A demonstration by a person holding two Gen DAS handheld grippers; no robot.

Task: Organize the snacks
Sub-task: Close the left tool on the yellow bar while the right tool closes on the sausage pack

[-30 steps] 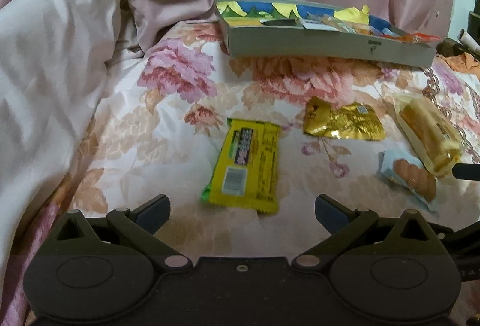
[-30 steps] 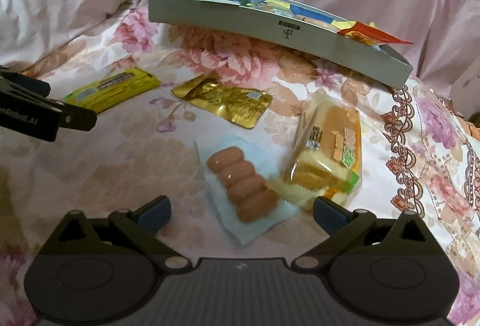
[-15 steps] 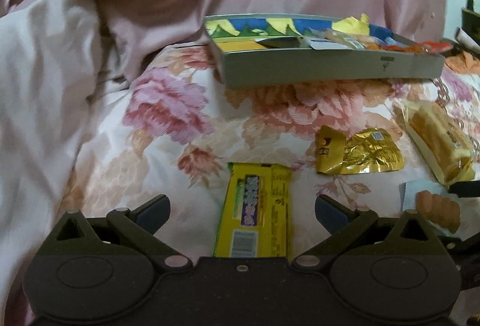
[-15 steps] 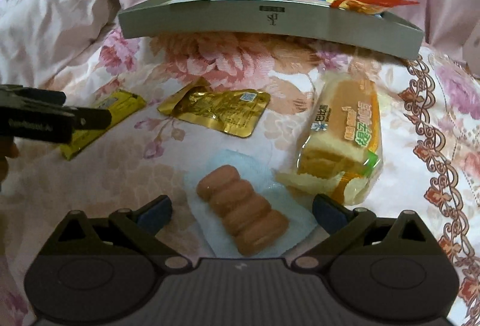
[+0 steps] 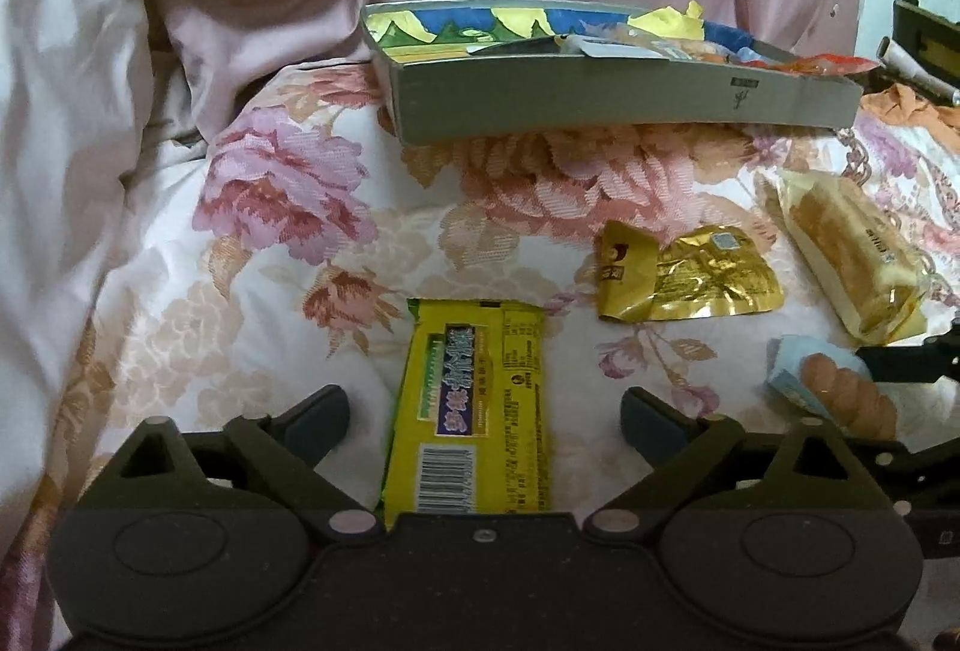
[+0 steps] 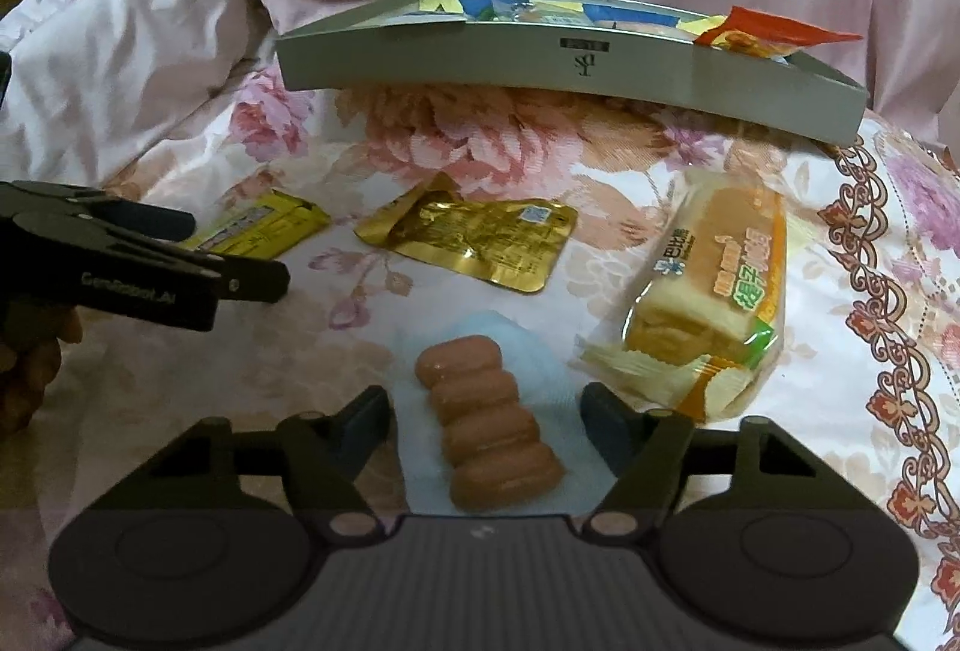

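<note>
Left tongs (image 5: 485, 408): spread wide, straddling yellow bar (image 5: 474, 414) on bed (image 5: 288, 327); bar lies lengthwise between fingers, untouched, so closing would pinch its long edges.
Right tongs (image 6: 485, 405): likewise wide, astride sausage pack (image 6: 489, 417), aligned with its long axis; nothing gripped.
Box (image 5: 600, 96): landmark, already holding several snacks; presumably destination.
Gold pouch (image 5: 684, 279): in front of box, between bar and bread (image 5: 852, 255).
Bread: before box's right end, just beside sausage pack.
Judgement: both tongs positioned for pickup; four snacks remain outside box.
</note>
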